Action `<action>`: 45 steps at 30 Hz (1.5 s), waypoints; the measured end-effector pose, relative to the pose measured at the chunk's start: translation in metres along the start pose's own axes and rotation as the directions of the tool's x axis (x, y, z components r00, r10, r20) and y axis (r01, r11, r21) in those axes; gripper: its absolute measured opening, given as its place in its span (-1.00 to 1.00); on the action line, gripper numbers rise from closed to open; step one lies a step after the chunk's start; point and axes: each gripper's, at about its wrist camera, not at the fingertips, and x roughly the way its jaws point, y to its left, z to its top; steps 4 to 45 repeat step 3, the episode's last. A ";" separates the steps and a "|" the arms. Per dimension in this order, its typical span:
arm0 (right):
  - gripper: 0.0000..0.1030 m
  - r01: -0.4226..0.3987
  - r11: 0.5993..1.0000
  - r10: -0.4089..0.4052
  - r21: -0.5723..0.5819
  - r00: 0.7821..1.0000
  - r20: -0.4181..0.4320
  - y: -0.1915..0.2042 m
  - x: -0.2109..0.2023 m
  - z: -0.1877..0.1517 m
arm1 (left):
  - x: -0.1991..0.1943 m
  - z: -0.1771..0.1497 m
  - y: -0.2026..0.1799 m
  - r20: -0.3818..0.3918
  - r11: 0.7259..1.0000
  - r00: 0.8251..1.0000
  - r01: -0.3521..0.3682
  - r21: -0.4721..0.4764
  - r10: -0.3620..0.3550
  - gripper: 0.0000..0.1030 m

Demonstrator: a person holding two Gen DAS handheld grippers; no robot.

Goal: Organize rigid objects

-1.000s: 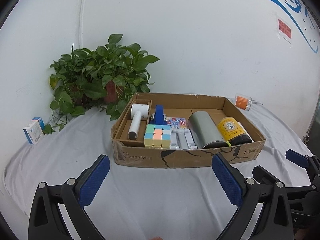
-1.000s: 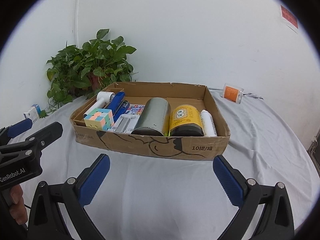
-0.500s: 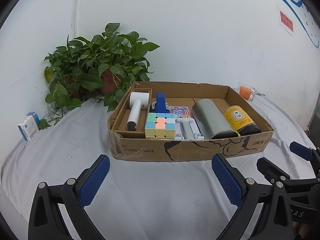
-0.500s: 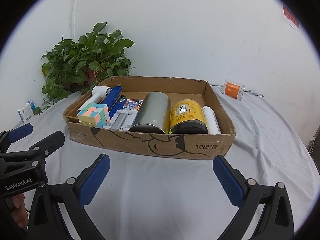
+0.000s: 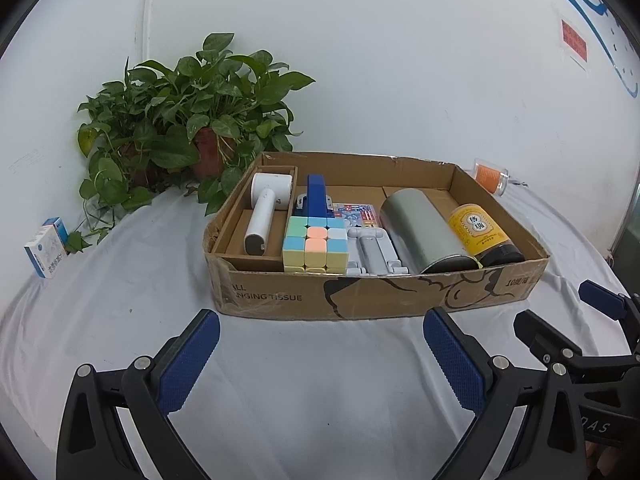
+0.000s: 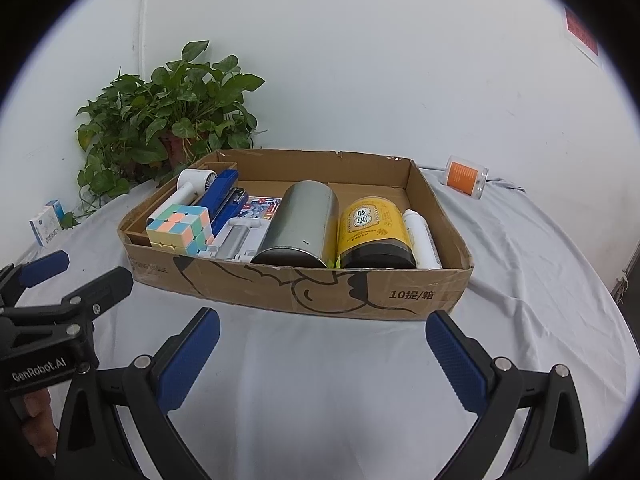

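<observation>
Fingers come first from where I stand: the left gripper (image 5: 320,360) and the right gripper (image 6: 322,360) both hang over the white-clothed worktop (image 6: 320,400) with their blue pads spread wide and nothing between them.

Just past them sits the cardboard box (image 5: 360,296), already holding most of the goods. At its near left a pastel puzzle cube (image 5: 314,246) looks light and hard, with flat faces that I judge would suit a squeeze across opposite sides. Beside it lies a grey folding stand (image 5: 374,254), stiff but hinged, so probably best taken by its middle bar. The silver tin (image 6: 298,224) lies on its side; smooth metal like that is likely slippery and would roll, so a hold across the barrel seems wise. The yellow-labelled jar (image 6: 374,228) next to it looks the heaviest and may be breakable. A slim white bottle (image 6: 418,236) lies against the right wall of the box. Farther back are a white handheld fan (image 5: 266,210) and a blue stapler (image 5: 316,198).

Outside the box, well apart on the cloth, lie an orange-labelled container (image 6: 466,176) and a small blue-and-white carton (image 5: 46,248); both seem light.
</observation>
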 end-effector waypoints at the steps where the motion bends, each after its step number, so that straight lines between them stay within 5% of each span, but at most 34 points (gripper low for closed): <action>1: 0.99 -0.004 1.000 0.004 0.006 1.000 0.001 0.000 0.001 0.001 | 0.001 0.000 0.001 0.001 1.000 1.000 0.003 -0.007 -0.002 0.99; 45: 0.99 -0.014 1.000 0.014 0.011 1.000 0.008 0.001 0.002 0.001 | 0.002 0.000 0.002 0.003 1.000 1.000 -0.002 -0.010 0.002 0.99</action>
